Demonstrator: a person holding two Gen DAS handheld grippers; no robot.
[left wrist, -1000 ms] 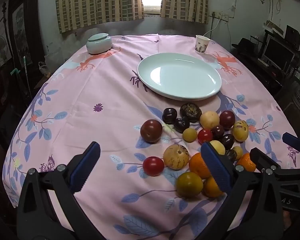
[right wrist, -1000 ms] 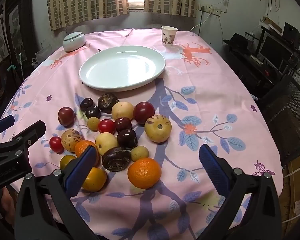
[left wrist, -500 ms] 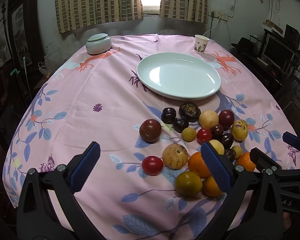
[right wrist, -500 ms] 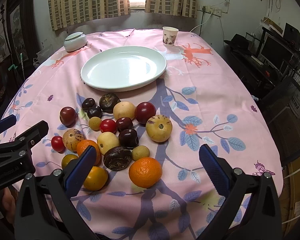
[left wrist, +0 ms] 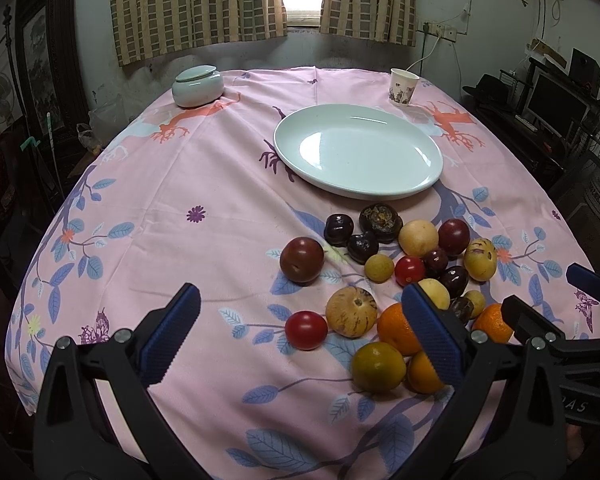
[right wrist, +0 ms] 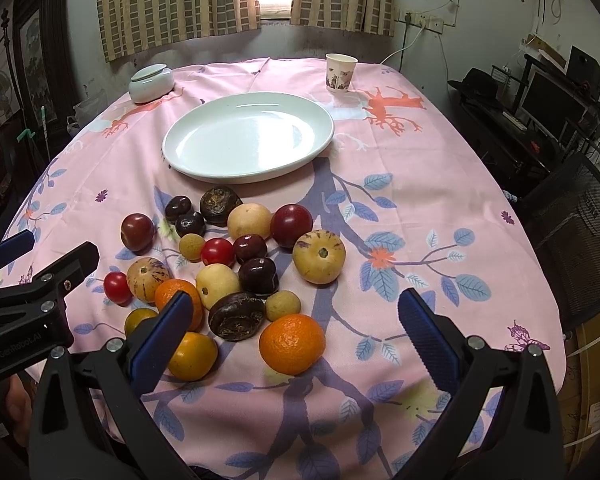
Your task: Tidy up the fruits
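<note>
Several fruits lie in a cluster on the pink tablecloth near its front edge: oranges [right wrist: 292,343], red tomatoes [left wrist: 306,329], dark plums [left wrist: 301,259], striped pepino melons [right wrist: 319,256] and brown passion fruits [right wrist: 236,315]. An empty white oval plate [left wrist: 358,151] [right wrist: 248,136] lies behind them. My left gripper [left wrist: 300,336] is open and empty, low over the front edge, around the red tomato's area. My right gripper [right wrist: 296,336] is open and empty above the front orange.
A lidded pale ceramic jar [left wrist: 197,86] stands at the back left and a paper cup [right wrist: 340,72] at the back right. Curtains and a window are behind the table. A desk with a monitor [right wrist: 552,100] and a mesh chair [right wrist: 580,208] stand to the right.
Both grippers have drifted slightly toward the table; the fruits and plate sit a little lower and nearer in each view. Nothing was grasped or moved.
</note>
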